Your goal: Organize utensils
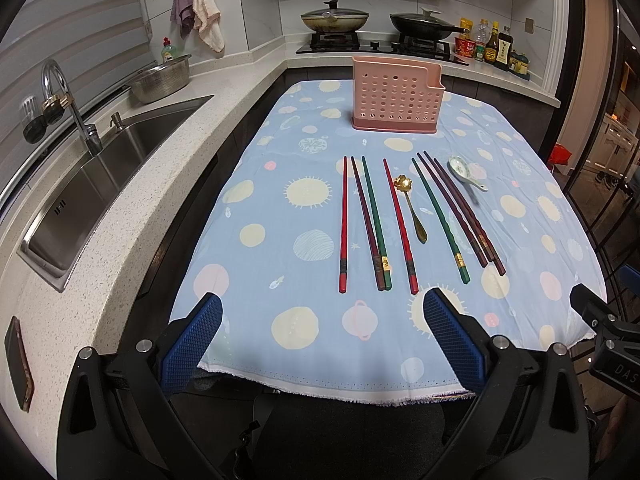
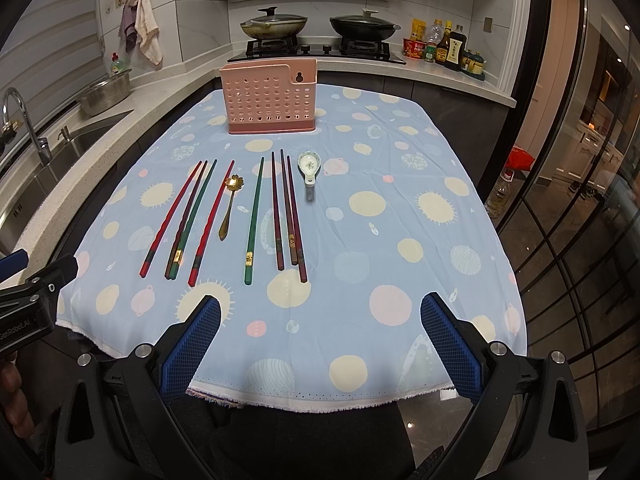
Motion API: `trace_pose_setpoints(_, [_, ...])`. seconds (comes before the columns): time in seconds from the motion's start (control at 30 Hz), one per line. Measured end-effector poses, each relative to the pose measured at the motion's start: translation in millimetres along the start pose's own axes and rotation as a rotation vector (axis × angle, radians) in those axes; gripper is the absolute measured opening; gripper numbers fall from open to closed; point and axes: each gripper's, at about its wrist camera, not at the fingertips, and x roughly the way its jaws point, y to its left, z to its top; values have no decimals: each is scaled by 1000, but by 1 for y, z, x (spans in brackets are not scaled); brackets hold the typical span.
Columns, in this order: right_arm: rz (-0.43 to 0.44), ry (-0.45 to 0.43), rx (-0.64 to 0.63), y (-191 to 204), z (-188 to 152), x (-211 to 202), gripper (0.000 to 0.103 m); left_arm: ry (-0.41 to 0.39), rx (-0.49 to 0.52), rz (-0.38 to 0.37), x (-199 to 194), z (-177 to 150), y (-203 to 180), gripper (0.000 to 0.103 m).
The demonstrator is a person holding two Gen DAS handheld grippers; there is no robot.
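Both hand-held grippers, left point(image 1: 322, 312) & right point(image 2: 320, 314), spread, holding nothing. Chopsticks point(image 2: 254, 220), spoons point(image 2: 309, 168) on worktop point(image 2: 400, 208); caddy point(image 2: 270, 98) looks unfilled. I'd say nothing sorted yet.

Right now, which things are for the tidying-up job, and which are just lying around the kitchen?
For the job:
chopsticks
gold spoon
white spoon
pink holder
left tongs and right tongs, both open

Just around:
two pans
sauce bottles
metal colander
hanging towels

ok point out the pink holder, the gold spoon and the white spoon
pink holder point(image 2: 267, 108), right wrist view, middle of its perforated front wall
gold spoon point(image 2: 226, 212), right wrist view, mid handle
white spoon point(image 1: 458, 166), left wrist view, its bowl
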Motion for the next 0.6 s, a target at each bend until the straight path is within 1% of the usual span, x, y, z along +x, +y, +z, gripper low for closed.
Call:
trace_pose_setpoints(0.47, [1, 1, 1, 0, 0, 0, 96, 1, 0, -1, 0, -1, 0, 96])
trace_pose_setpoints(0.6, [0, 0, 1, 0, 0, 0, 96, 0, -1, -5, -6, 4, -1, 96])
